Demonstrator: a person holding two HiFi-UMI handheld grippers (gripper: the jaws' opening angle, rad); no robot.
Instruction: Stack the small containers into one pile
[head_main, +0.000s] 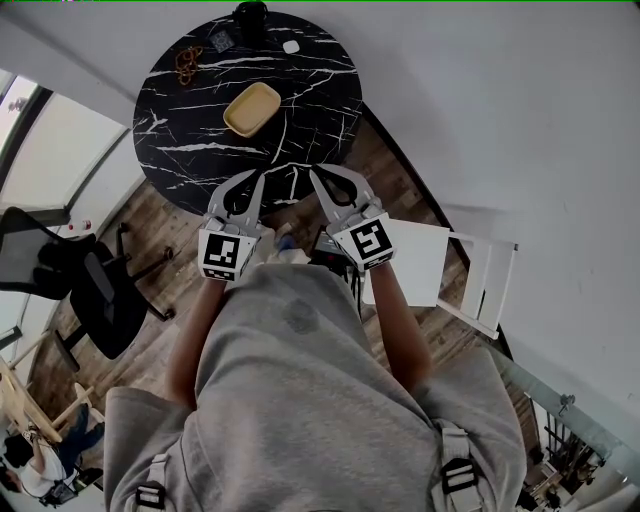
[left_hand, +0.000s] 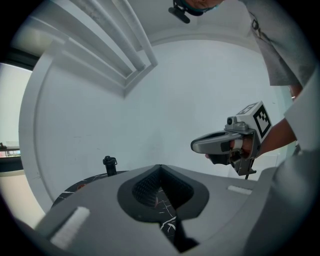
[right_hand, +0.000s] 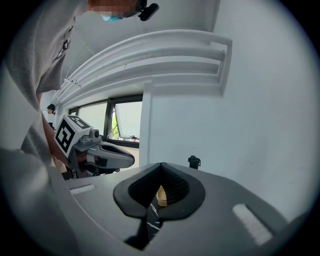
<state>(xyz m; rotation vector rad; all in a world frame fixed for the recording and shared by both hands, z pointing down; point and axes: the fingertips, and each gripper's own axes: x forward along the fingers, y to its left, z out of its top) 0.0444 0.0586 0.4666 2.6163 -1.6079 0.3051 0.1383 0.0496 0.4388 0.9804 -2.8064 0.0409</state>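
A shallow tan container (head_main: 252, 108) lies on the round black marble table (head_main: 200, 150), and it looks like a single piece. Through the gap under the right jaws a sliver of the tan container (right_hand: 161, 196) shows. My left gripper (head_main: 260, 179) and right gripper (head_main: 314, 174) hover side by side over the table's near edge, well short of the container. Both are shut with nothing between the jaws. The left gripper view shows its own shut jaws and the right gripper (left_hand: 200, 145) off to the right. The right gripper view shows the left gripper (right_hand: 129, 161) at its left.
At the table's far side stand a black bottle (head_main: 250, 18), a small white piece (head_main: 291, 46), a dark square item (head_main: 221, 41) and a brown object (head_main: 187, 65). A black office chair (head_main: 90, 290) stands left, a white stool (head_main: 440, 265) right, and a white wall behind.
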